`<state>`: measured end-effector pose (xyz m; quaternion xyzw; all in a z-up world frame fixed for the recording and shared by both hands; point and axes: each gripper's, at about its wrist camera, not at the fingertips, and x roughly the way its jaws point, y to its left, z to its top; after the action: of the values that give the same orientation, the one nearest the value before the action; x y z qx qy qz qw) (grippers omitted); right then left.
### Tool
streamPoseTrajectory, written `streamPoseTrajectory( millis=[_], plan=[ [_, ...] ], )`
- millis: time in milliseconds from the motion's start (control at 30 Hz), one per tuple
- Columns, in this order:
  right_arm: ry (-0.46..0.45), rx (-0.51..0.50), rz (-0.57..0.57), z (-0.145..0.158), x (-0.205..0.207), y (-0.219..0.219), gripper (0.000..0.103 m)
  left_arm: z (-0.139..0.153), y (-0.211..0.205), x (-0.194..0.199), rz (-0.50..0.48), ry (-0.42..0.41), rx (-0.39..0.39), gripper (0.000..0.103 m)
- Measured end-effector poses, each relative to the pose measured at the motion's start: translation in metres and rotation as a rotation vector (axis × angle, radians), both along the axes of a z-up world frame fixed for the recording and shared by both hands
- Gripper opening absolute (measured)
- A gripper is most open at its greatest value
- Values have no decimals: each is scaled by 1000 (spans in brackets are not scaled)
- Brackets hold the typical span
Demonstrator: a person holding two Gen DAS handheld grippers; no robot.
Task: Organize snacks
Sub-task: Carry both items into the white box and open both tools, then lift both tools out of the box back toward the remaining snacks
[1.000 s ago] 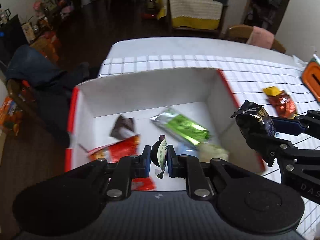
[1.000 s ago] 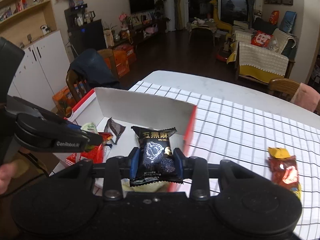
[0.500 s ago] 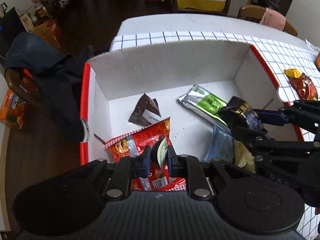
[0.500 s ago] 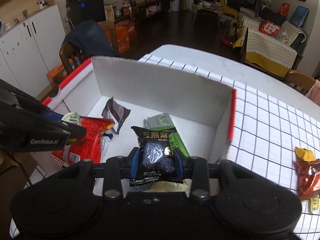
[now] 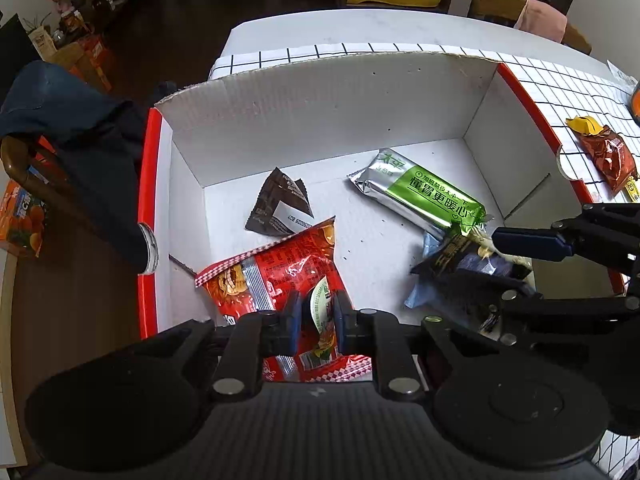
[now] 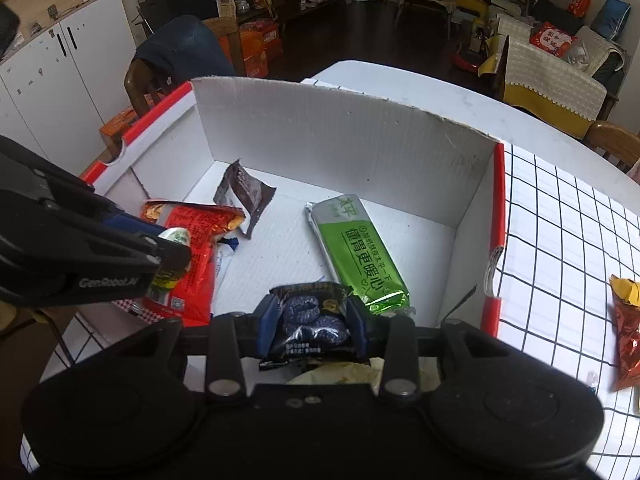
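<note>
A white cardboard box with red rims (image 5: 320, 104) (image 6: 344, 132) stands on the checked tablecloth. In it lie a green-and-silver bar (image 5: 424, 192) (image 6: 360, 252), a dark brown packet (image 5: 280, 204) (image 6: 242, 192), and a red snack bag (image 5: 272, 272) (image 6: 192, 240). My left gripper (image 5: 317, 318) is shut on a small green-and-white cup snack (image 5: 318, 308) (image 6: 174, 240), low over the red bag. My right gripper (image 6: 312, 326) is shut on a black sesame packet (image 6: 310, 320) (image 5: 460, 256), low inside the box near the bar's near end.
A red-and-yellow snack packet (image 5: 604, 152) (image 6: 626, 340) lies on the tablecloth right of the box. A pale blue packet (image 5: 428, 288) lies under the right gripper. A chair with a dark jacket (image 5: 76, 128) stands left of the table.
Both grippers moved forward and down into the box with their snacks still held. The box contents have not moved.
</note>
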<state>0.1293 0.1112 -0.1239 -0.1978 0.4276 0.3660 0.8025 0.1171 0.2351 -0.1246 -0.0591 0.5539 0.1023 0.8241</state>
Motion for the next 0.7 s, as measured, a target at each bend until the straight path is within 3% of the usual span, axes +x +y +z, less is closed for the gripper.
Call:
streamPoseTrajectory(
  millis=[333, 467, 700],
  plan=[
    [9, 93, -31, 27, -7, -27, 36, 17, -10, -12, -5, -40, -13, 18],
    [15, 144, -50, 41, -12, -44, 37, 32, -21, -17, -26, -81, -17, 25],
    [11, 216, -65, 63, -21, -76, 37, 57, -49, -19, -75, -147, -37, 28]
  ],
)
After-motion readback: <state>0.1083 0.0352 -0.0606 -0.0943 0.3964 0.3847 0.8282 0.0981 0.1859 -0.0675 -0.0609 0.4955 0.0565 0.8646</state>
